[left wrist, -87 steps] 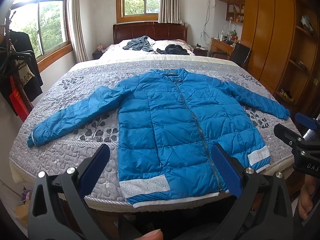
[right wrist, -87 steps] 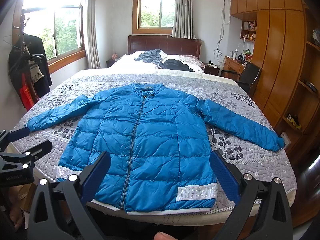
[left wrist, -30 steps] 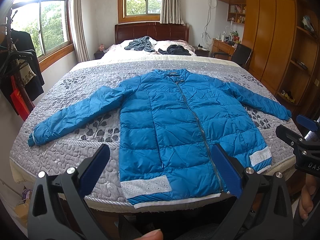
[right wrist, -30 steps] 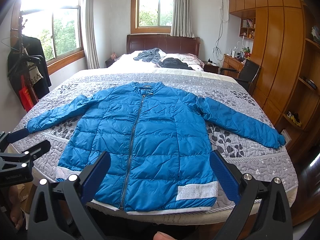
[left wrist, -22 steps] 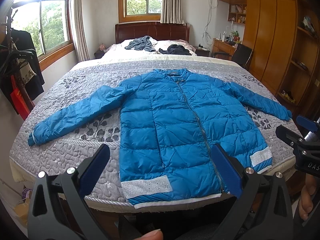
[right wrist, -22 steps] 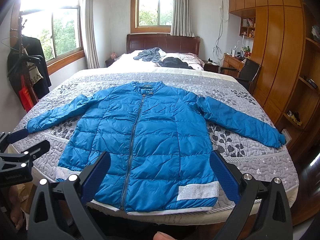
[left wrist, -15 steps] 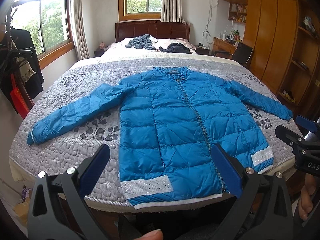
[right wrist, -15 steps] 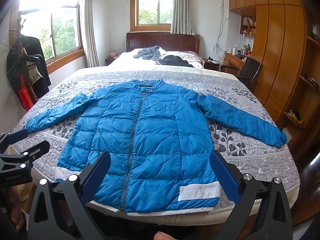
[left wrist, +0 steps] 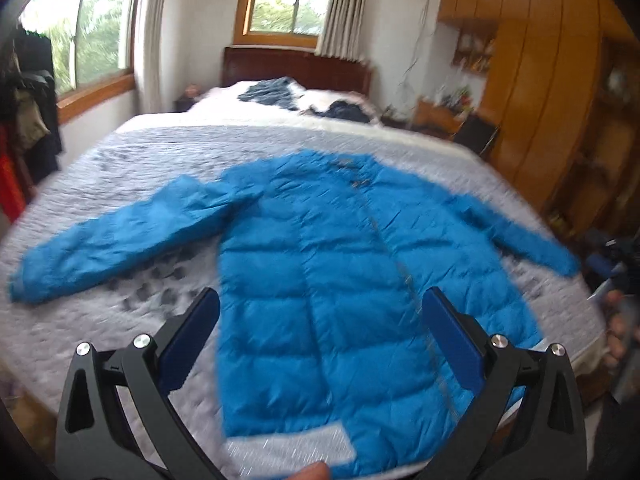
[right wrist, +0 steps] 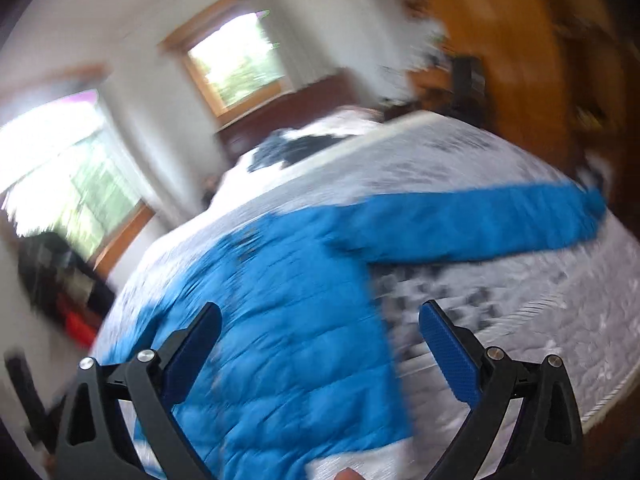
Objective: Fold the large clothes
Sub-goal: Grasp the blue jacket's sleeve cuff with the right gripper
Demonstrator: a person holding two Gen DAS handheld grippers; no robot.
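A blue padded jacket was laid flat and face up on a grey quilted bed, zipped shut, with its collar toward the wooden headboard and its hem at the near edge. Both sleeves were spread wide to the sides, one sleeve reaching almost to the bed's edge in the right wrist view. No fold could be seen anywhere in the jacket, so the task was judged to be at its very start, with every fold left to be made: sleeves to be brought in, then the body to be doubled.

The left gripper was held above the near hem, its blue pads wide apart and nothing between them. The right gripper was likewise spread open and empty, tilted over the side of the jacket toward the outstretched sleeve. Neither was touching the cloth. Both views were blurred, the right one heavily, so fine detail could not be made out. Other dark clothes were lying near the pillows, well apart from the jacket.
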